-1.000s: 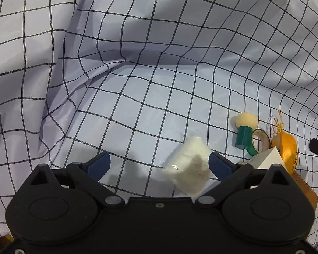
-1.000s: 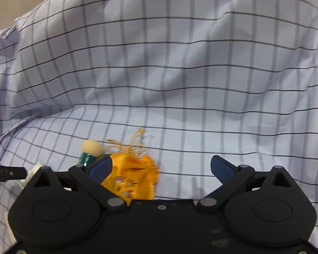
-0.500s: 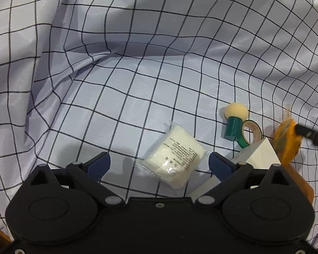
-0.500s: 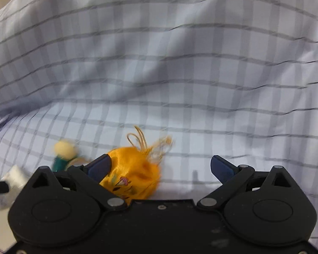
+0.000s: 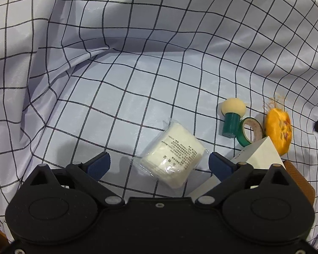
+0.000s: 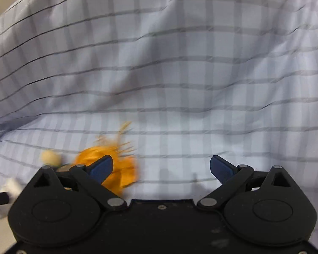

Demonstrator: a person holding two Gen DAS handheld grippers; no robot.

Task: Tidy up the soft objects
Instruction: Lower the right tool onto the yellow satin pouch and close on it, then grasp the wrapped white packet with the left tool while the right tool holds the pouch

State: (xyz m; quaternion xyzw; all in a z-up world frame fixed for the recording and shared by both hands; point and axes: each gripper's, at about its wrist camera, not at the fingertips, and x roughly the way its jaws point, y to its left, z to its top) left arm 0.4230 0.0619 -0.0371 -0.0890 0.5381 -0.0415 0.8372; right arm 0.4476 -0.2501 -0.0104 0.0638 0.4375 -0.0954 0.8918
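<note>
Left wrist view: white packet [image 5: 173, 160] lies diagonally between spread left tongs [image 5: 159, 165] (empty).

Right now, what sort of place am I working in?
Probably the inside of a fabric-lined storage bin: checked cloth rises in folds all round, and small items lie on its floor, a sealed white packet, a tape roll, an orange pouch.

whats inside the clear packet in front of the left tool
The clear packet holds a white, soft-looking pad. A printed label covers part of it; its text is too small to read.
</note>
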